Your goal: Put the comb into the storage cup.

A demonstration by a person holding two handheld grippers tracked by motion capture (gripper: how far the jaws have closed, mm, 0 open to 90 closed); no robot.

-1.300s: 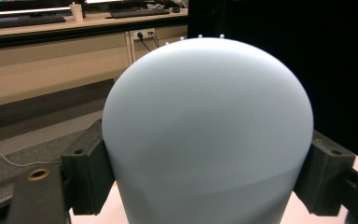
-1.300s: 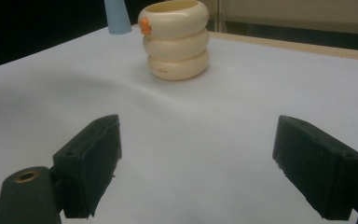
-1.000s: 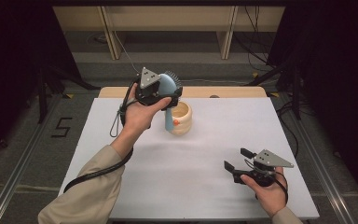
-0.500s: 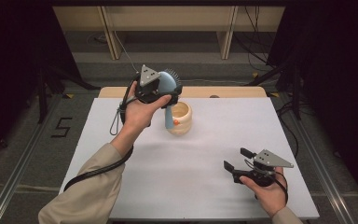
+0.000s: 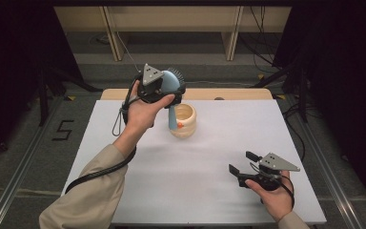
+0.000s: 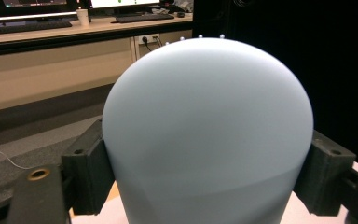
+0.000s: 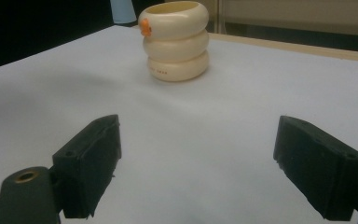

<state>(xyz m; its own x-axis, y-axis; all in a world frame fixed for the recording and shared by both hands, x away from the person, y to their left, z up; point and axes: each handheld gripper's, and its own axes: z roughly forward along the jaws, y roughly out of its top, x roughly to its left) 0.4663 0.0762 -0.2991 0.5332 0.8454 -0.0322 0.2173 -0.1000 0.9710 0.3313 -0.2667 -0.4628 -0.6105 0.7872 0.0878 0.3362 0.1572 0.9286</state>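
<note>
High view: pale blue plastic hairbrush [image 5: 173, 93] clamped in left gripper [image 5: 164, 88], handle pointing down beside cream ribbed holder [image 5: 183, 120]; right gripper [image 5: 242, 167] wide open, empty, well apart from holder.

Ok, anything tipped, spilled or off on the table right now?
Nothing stands out. The cream ribbed cup stands upright on the white table. The left gripper holds the blue hairbrush by its head, handle hanging down beside the cup. The right gripper is open, empty.

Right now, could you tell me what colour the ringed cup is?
Cream, with an orange spot; the ringed cup shows best in the right gripper view.
</note>
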